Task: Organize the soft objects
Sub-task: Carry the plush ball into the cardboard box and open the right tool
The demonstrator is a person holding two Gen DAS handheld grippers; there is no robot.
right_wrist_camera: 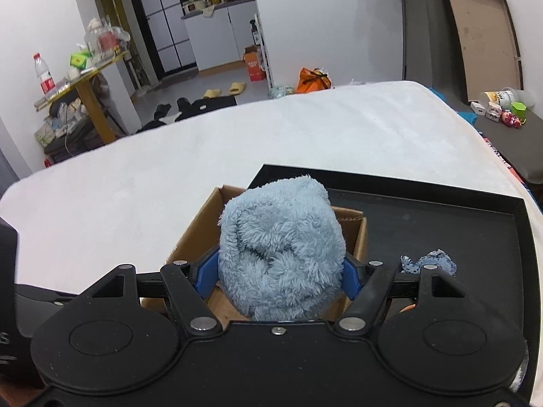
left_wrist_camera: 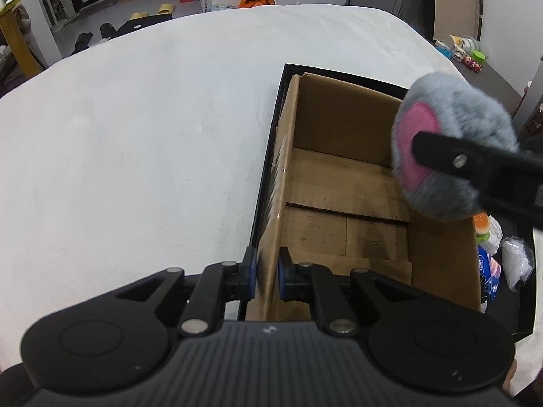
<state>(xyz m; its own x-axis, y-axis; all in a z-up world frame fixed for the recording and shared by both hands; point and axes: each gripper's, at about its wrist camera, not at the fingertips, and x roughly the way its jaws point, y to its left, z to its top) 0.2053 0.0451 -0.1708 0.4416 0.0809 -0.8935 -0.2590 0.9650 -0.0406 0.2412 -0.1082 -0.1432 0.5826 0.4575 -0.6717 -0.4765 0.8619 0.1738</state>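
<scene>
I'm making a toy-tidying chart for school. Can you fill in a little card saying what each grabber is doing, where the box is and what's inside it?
left grabber: left gripper pinching the near wall of the cardboard box
right grabber: right gripper squeezing a fluffy blue plush toy with a pink patch, above the box
box place: on a black tray on the white bed
inside box: nothing visible
also on tray: small blue cloth scrap

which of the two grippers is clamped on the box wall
The left gripper, shut on the cardboard box wall; the right gripper holds the blue plush.
</scene>
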